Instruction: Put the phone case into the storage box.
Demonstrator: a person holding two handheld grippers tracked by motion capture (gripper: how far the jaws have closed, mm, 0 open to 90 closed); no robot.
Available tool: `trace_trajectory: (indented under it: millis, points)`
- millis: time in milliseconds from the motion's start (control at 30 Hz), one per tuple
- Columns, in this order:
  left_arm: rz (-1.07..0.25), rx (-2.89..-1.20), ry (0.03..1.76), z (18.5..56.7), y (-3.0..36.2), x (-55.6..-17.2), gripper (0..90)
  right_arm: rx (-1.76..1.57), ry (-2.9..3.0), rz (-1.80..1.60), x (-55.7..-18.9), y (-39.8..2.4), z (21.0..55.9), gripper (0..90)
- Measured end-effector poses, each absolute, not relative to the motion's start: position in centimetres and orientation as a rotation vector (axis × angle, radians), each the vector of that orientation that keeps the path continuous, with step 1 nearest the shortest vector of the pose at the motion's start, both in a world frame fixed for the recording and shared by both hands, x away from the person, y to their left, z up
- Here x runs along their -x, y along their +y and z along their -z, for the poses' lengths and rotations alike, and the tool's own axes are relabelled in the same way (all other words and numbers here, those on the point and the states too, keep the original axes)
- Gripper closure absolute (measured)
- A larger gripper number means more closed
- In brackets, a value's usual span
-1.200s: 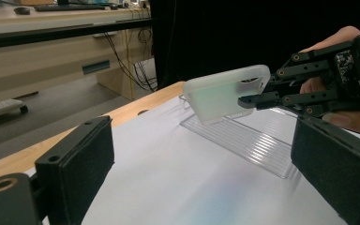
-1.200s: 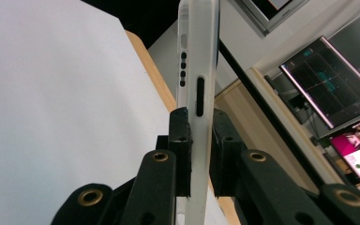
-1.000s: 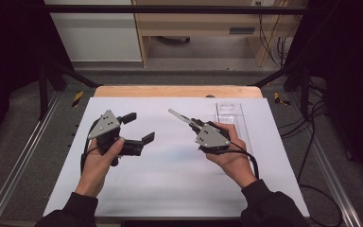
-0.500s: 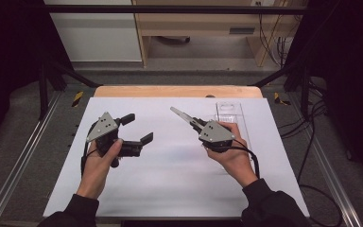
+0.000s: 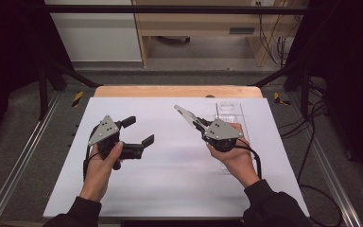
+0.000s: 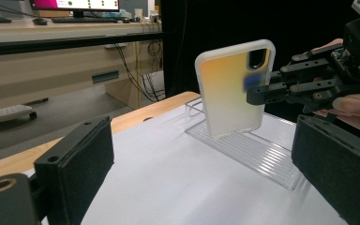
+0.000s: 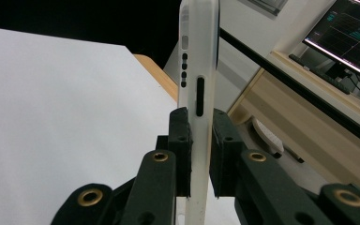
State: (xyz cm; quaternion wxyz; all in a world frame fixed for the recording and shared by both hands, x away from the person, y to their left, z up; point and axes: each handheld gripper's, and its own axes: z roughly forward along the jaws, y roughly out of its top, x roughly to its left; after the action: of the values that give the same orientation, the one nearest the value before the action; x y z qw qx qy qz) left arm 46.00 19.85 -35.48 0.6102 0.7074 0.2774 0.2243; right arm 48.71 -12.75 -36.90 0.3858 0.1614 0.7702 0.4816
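The left gripper's (image 6: 206, 187) 2 black jaws stand wide apart. Beyond them, the right gripper (image 6: 262, 93) clamps an upright phone case (image 6: 229, 89) above a clear ribbed stand (image 6: 253, 150) on the white table (image 6: 168, 187).

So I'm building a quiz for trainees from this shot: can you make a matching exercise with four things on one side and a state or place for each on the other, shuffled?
Things:
1. left claw
2. right claw
3. phone case
4. clear ridged stand

States or places:
A. lies flat on the white sheet, near the table's far right
B. open, with nothing between its jaws
C. held up off the table, camera cutout at the top
D. shut on the thin edge of a white item

Pairs: 1-B, 2-D, 3-C, 4-A
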Motion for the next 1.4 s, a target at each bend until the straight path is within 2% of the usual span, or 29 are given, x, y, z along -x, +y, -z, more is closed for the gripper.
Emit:
trace_trajectory:
  millis: [1167, 1400]
  points:
    - [-0.593, -1.596, 0.697, 38.1, 21.8, -45.1, 5.0, -0.676, 1.944, -1.46, -49.9, -16.9, 35.8, 81.2]
    - [-0.653, -1.583, 0.732, 39.1, 22.7, -44.5, 4.7, -0.729, 1.922, -1.484, -50.2, -17.8, 35.5, 81.2]
